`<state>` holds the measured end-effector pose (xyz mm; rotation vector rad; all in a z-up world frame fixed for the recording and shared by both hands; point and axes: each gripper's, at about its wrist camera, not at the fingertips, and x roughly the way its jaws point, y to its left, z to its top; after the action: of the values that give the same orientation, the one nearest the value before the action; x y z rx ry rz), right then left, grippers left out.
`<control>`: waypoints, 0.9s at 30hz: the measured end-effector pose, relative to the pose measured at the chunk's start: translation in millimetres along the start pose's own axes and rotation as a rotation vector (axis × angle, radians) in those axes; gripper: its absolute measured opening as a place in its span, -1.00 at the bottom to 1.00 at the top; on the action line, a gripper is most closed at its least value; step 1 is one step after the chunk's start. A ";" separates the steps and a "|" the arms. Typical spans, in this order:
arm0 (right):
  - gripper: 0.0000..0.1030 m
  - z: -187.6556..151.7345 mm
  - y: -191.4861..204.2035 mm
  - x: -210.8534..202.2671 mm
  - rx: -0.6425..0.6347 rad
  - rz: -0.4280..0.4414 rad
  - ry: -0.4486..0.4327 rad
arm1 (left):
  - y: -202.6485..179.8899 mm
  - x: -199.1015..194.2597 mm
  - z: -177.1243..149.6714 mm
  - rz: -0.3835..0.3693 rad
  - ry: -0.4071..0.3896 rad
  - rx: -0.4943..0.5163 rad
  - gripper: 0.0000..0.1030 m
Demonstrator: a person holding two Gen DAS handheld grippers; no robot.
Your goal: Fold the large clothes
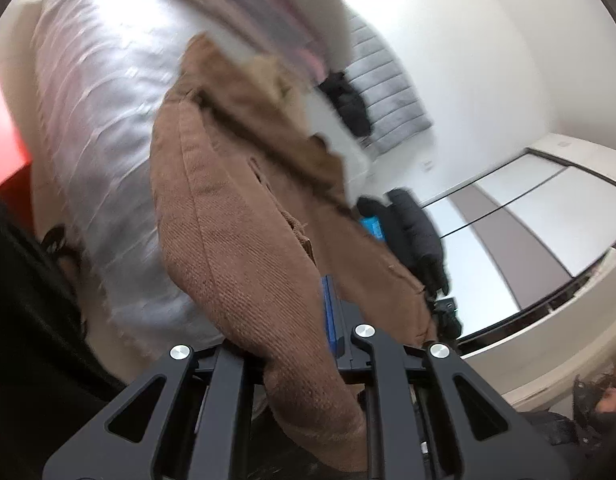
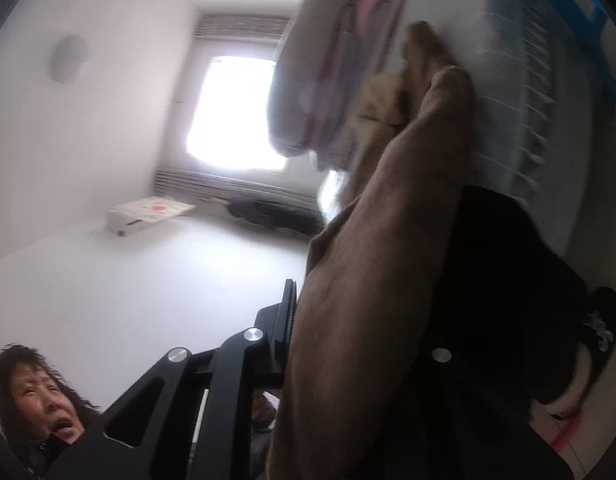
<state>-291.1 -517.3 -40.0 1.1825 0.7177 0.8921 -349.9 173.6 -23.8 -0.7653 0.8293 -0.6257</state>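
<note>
A brown corduroy garment [image 1: 244, 216], perhaps a jacket, hangs stretched over the bed's pale quilted cover [image 1: 104, 128], pinched at one end in the left gripper [image 1: 308, 344] and at the other in the right gripper [image 2: 308, 340]. Both pairs of fingers are clamped narrow on the cloth. No label or writing can be read through the blur.

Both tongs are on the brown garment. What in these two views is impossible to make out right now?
- Left wrist view: left tongs' tips, buried under the brown corduroy garment.
- Right wrist view: right tongs' far finger, hidden by the same fabric.
- Both views: the garment's full shape and hem, motion-blurred.
- Left wrist view: dark items on the bed, too blurred to name.
</note>
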 end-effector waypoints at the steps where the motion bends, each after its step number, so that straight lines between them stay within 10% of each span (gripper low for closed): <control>1: -0.72 1.1 5.9 -1.9 -0.006 0.023 -0.013 | -3.7 -3.5 1.2 -0.011 -0.015 0.007 -0.79; 21: -0.72 -1.1 66.4 -31.6 -0.114 0.222 -0.088 | -40.8 -59.9 -0.9 -0.166 -0.134 0.094 -0.79; 27: -0.73 6.3 12.6 -35.0 0.024 0.246 -0.138 | 16.1 -51.6 8.0 -0.163 -0.143 -0.069 -0.79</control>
<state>-305.0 -549.3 -25.7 1.3589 0.4790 0.9962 -367.6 223.9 -11.8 -0.9365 0.6642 -0.6810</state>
